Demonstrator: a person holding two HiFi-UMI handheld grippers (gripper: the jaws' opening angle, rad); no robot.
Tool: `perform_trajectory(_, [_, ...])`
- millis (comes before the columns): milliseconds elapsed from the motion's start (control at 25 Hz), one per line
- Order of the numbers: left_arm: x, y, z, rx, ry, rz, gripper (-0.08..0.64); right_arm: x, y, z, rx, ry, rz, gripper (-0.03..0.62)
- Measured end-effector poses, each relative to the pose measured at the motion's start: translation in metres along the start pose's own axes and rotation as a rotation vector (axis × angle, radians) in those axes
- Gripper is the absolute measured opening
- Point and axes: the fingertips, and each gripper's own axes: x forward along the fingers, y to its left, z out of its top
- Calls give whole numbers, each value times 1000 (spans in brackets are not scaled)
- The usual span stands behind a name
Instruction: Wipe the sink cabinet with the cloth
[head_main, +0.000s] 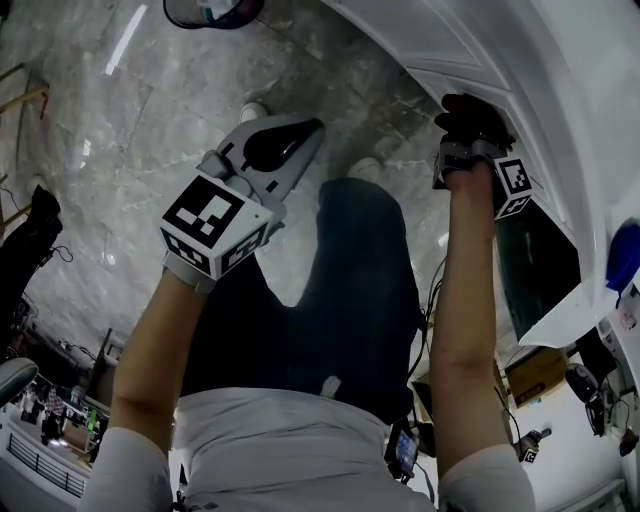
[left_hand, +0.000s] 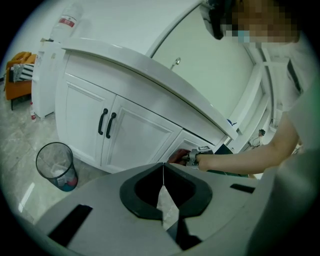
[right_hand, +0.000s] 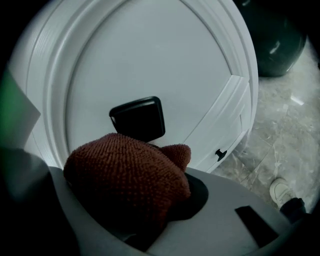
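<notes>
The right gripper is shut tight on a red-brown cloth. The cloth is bunched up in a lump between its jaws and hides their tips. It is right up close to a white door of the sink cabinet. I cannot tell if it touches the door. A black handle sits on that door, just above the cloth. In the left gripper view, this door is near the right end of the cabinet, under the edge of the white top.

The left gripper is closed, and its jaw tips meet. It holds nothing. It is up in the air, well away from the cabinet, over the grey stone floor.

Two more white doors in the middle of the cabinet have a pair of long black handles, side by side. A mesh bin stands on the floor near the cabinet's left end, and something blue and red lies in the bottom of it.

The person's bare arm reaches to the door with the right gripper. Two light shoes show on the floor below.
</notes>
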Motion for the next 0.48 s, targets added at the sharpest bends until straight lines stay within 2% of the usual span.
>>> perform_trajectory(240, [12,3,4,18,-1,-18,12,2,-6,-3,-56,-38,5,34])
perform_trajectory(360, [15,4,4,22,6,-29,12,2,-20,-6,-21,-41,-40,34])
perform_trajectory(480, [17,4,2,36,25,-44,12,5,-31,-8,28,-52,-49,34])
